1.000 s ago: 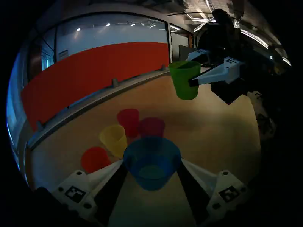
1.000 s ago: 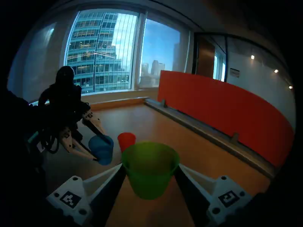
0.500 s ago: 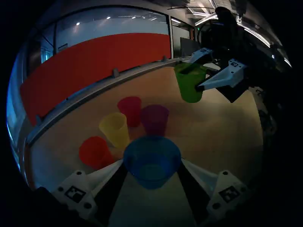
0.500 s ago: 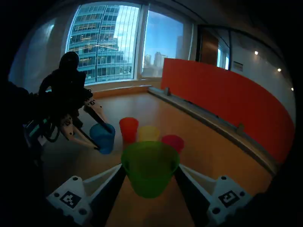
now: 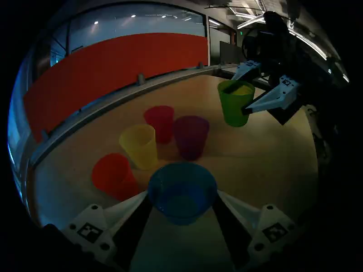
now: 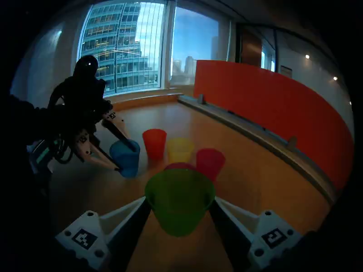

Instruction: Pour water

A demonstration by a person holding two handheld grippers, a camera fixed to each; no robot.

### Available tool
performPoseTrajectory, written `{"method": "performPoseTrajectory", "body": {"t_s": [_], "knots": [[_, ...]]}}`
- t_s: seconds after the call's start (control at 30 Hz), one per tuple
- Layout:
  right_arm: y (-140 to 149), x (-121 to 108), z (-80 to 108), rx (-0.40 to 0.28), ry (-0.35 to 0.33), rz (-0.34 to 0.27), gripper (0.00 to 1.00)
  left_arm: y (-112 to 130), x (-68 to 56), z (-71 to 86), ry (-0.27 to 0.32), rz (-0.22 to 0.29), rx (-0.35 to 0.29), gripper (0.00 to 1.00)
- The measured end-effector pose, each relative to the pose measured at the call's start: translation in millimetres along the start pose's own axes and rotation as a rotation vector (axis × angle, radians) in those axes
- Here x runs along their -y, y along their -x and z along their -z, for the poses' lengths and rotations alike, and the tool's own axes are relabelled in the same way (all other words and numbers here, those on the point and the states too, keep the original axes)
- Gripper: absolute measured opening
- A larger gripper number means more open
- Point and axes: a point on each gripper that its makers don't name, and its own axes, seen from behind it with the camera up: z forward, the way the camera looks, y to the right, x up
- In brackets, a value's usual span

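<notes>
My left gripper (image 5: pixel 182 199) is shut on a blue cup (image 5: pixel 182 192), held upright in the left gripper view; the same blue cup (image 6: pixel 125 157) and left gripper (image 6: pixel 119 153) appear at the left of the right gripper view. My right gripper (image 6: pixel 180 206) is shut on a green cup (image 6: pixel 179 200), upright close to its camera; this green cup (image 5: pixel 235 103) and right gripper (image 5: pixel 240 97) sit at the upper right in the left gripper view. Between them on the wooden table (image 5: pixel 254 149) stand an orange-red cup (image 5: pixel 112 174), a yellow cup (image 5: pixel 139 146), a pink-red cup (image 5: pixel 159 123) and a purple cup (image 5: pixel 191 136).
A red partition wall (image 5: pixel 113 63) with a metal rail runs along the table's far side. Large windows (image 6: pixel 136 50) lie behind the person's dark figure (image 6: pixel 79 109) holding the left gripper. The standing cups (image 6: pixel 180 148) sit between both held cups.
Both held cups have come lower toward the table. The cluster of standing cups has come into fuller view in each view, and the green cup has moved closer to it.
</notes>
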Motion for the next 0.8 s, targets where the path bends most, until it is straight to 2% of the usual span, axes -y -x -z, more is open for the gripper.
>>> {"method": "performPoseTrajectory", "body": {"t_s": [0.4,0.8], "knots": [[18.5,2.2,-7.1,0.031,0.001,-0.005,0.9,10.0,3.1,-8.2,0.008,0.02,0.006,0.85],[32.4,3.0,-10.8,0.051,0.014,-0.006,0.9,15.7,3.5,-7.5,0.013,0.031,0.007,0.85]]}}
